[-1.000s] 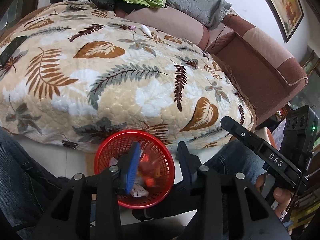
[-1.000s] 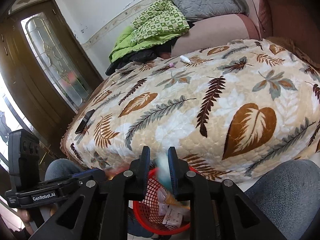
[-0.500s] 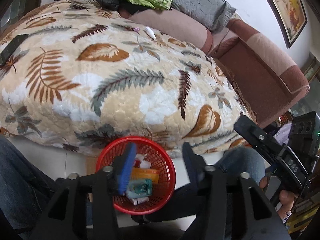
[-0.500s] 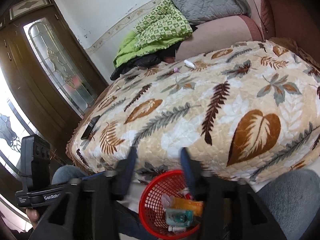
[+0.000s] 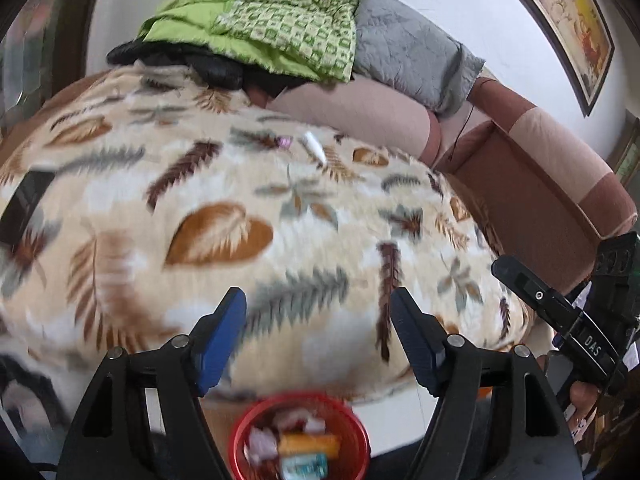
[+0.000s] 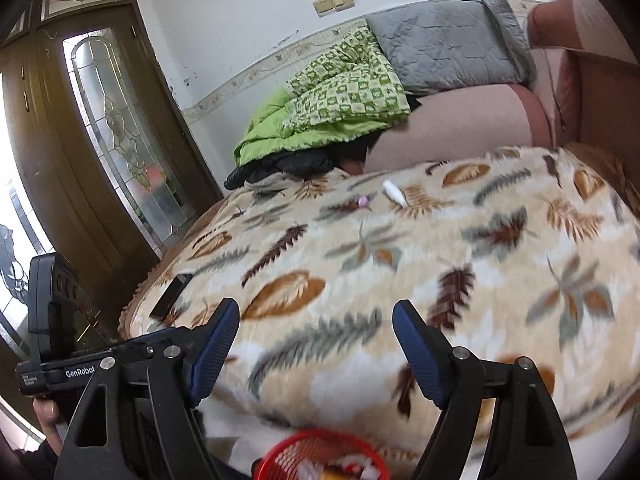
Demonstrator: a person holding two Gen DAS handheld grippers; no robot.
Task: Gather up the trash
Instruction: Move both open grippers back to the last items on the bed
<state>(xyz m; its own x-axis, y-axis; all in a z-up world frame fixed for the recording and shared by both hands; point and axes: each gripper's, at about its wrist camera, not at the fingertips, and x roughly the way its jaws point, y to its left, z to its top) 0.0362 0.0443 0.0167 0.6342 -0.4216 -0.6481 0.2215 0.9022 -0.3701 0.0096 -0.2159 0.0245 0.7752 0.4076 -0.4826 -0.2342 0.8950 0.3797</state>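
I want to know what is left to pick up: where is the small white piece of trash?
The white piece lies on the far side of the leaf-print blanket, beside a small pink scrap, just before the sofa cushions.

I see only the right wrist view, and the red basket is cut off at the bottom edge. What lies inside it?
Observer: In the left wrist view the red basket holds an orange packet, a teal item and pale wrappers.
Operator: Is anything between the jaws of the left gripper?
Observer: No. Its jaws have just been opening and stand open, with only the leaf-print blanket behind them.
Operator: What is on the wall beyond the sofa?
Observer: A framed picture hangs there, above the brown end of the sofa.
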